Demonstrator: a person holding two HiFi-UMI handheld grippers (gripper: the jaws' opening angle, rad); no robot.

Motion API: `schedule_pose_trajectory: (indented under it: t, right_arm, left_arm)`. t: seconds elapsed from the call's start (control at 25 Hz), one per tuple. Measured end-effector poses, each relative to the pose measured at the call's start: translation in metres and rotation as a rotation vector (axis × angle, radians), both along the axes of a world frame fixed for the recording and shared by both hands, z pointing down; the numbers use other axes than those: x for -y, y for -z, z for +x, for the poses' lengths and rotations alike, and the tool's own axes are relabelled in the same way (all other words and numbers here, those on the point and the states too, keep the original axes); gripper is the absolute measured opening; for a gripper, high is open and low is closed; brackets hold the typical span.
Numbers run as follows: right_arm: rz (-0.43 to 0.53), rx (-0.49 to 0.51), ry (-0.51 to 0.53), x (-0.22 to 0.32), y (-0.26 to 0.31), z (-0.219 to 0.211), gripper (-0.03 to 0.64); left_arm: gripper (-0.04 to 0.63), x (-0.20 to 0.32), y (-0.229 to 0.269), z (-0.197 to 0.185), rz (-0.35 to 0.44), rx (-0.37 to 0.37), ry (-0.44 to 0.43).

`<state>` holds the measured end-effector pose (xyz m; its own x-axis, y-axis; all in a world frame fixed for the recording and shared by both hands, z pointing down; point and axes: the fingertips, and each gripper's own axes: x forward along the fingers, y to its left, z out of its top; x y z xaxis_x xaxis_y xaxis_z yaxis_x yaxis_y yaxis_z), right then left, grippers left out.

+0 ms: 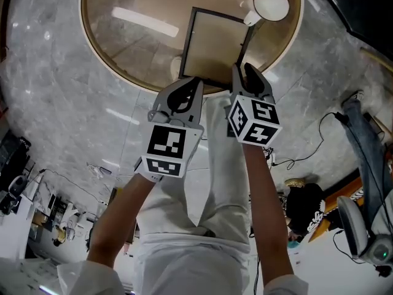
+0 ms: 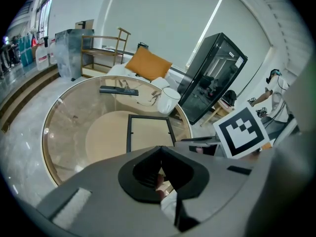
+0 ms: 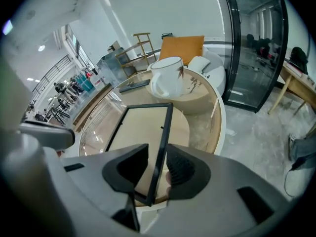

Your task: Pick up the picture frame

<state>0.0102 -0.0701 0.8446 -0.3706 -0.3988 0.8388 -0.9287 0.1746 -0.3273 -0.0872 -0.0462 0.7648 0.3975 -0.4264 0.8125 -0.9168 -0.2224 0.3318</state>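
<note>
The picture frame (image 1: 215,48), a thin black border round a beige panel, lies on the round glass table (image 1: 101,54) with its near edge close to the table's rim. My right gripper (image 1: 245,74) holds the frame's right rail near the near corner. In the right gripper view the rail (image 3: 159,152) runs between the two jaws of the right gripper (image 3: 157,164), which press on either side. My left gripper (image 1: 189,86) hovers at the frame's near left corner, its jaw tips touching, with nothing between them. The left gripper (image 2: 160,149) looks at the frame (image 2: 148,132) ahead.
A white mug (image 1: 270,3) stands just beyond the frame's far right corner. On the table's far side lies a black remote (image 2: 118,90). Past the table are an orange cushion (image 2: 148,63) and a black glass cabinet (image 2: 212,73). Cables (image 1: 307,152) trail on the marble floor at right.
</note>
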Motion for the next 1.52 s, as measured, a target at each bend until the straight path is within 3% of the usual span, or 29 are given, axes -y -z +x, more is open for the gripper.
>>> schedule_pose_trajectory:
  t: [0.44,0.64,0.96,1.32,1.52]
  right_arm:
    - [-0.061,-0.016,-0.033,-0.004,-0.022,0.005,0.091]
    - [-0.101,0.041,-0.092,-0.004,-0.02,0.008,0.043]
    - [-0.117,0.047,-0.11,-0.007,-0.02,0.007,0.038]
    - [-0.131,0.1,-0.121,-0.026,0.012,0.001,0.038]
    - [-0.091,0.115,-0.124,-0.031,0.055,0.004,0.038]
  left_arm:
    - [0.005,-0.001,-0.007,0.005,-0.001,0.013,-0.001]
    - [0.005,-0.012,-0.005,-0.001,-0.009,0.017,0.0]
    - [0.005,-0.012,0.007,-0.005,0.01,0.022,-0.003]
    - [0.005,-0.018,0.036,-0.006,0.026,0.038,-0.016]
    - [0.005,-0.023,0.07,0.001,0.044,0.039,-0.025]
